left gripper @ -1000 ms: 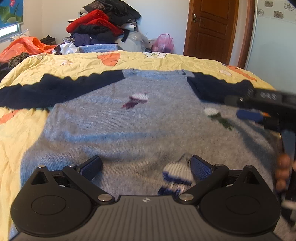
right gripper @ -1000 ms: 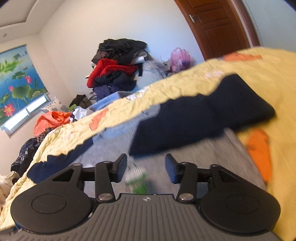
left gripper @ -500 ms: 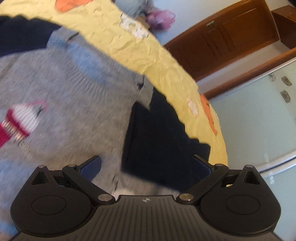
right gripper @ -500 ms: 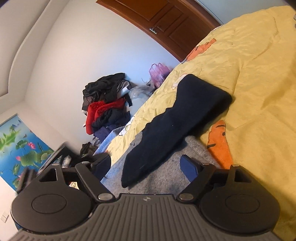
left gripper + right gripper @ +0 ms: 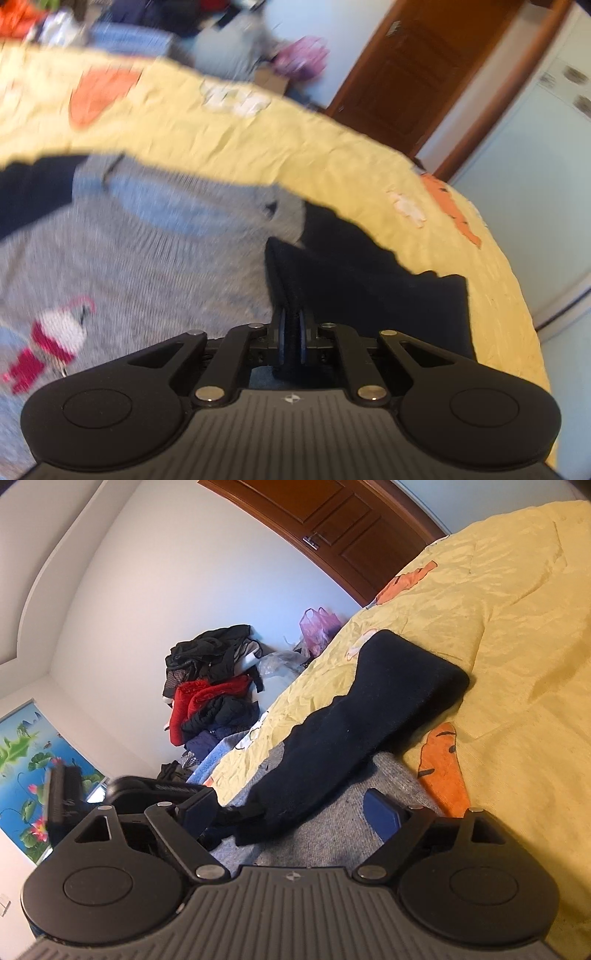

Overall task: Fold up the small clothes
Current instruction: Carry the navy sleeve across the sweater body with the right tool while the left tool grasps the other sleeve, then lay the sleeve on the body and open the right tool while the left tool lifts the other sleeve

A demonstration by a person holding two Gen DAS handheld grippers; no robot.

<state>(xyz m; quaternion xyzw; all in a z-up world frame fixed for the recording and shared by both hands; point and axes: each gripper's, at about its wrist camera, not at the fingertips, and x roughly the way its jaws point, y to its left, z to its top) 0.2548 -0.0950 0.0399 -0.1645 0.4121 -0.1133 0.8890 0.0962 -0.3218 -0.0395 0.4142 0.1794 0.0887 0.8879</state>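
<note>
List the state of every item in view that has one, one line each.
Left claw: shut on navy sleeve.
Right claw: open, nothing held.
Navy sleeve: folded over, edge pinched.
Grey sweater: spread flat on yellow bedspread.
Door: closed.

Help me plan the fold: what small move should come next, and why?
Probably lift the left gripper and carry the navy sleeve inward over the grey sweater. Its jaws are pinched on the sleeve's edge, and the right gripper is open, holding nothing.
</note>
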